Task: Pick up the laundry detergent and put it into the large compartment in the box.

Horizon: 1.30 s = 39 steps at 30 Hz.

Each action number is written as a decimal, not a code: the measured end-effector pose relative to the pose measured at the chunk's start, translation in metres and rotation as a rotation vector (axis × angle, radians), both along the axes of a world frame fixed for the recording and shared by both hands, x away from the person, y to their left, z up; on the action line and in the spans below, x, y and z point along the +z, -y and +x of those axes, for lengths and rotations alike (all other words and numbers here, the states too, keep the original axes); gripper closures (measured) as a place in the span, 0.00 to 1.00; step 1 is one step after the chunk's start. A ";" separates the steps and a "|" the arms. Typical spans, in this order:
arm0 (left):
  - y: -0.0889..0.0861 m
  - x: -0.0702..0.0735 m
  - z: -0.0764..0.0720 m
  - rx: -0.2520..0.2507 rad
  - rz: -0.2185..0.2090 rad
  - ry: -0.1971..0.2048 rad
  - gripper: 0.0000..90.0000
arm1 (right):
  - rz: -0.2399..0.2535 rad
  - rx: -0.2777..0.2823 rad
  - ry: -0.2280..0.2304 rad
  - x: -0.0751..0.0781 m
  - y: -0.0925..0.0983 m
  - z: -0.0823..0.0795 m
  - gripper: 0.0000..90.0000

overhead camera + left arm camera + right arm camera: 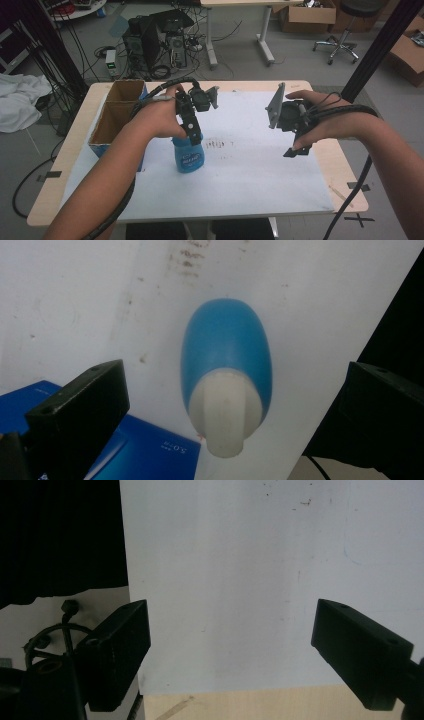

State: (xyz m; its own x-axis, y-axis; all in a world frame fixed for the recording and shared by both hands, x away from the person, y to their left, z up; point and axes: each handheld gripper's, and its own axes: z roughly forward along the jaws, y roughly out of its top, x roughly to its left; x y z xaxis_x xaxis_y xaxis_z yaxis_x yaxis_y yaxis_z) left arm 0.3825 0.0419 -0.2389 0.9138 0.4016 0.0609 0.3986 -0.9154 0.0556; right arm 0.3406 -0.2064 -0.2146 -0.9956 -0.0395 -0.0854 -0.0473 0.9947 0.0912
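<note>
Taking the blue bottle (189,156) as the landmark, a cardboard box (114,115) with blue sides sits just to its left at the edge of the white sheet (250,170) that covers the table, its open top showing two compartments. The bottle itself stands upright on the sheet, left of the table's middle, with its pale cap (226,415) pointing up. The left gripper (192,131) hangs directly above it; in the left gripper view the jaws are spread wide, one on each side of the bottle and clear of it, so nothing is pinched yet. The likely trouble lies here: the bottle looks smooth and rounded and tapers toward the cap, so if the jaws close high on that taper, or off centre, it could squirt out or tip, and a fall leftward would knock it against the box just beside it. Coming down crooked could also push the cap sideways before any grip is made. Well to the right of the bottle, the right gripper (296,131) hovers over bare sheet with its jaws also spread and empty, too far off to steady anything.
</note>
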 end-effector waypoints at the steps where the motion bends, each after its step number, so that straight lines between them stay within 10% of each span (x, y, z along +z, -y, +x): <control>1: -0.001 -0.002 0.000 0.001 0.000 0.002 0.00 | 0.001 -0.001 -0.002 -0.001 0.000 0.000 0.18; 39: -0.005 -0.050 0.006 -0.008 0.016 -0.034 0.00 | -0.005 -0.006 -0.007 -0.003 -0.003 0.001 0.18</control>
State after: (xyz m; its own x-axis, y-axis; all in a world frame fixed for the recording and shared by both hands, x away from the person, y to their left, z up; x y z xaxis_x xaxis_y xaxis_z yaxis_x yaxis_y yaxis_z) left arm 0.3885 0.0469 -0.2890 0.9187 0.3934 0.0361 0.3926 -0.9193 0.0279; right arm 0.3421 -0.2033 -0.2173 -0.9963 -0.0344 -0.0782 -0.0411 0.9954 0.0864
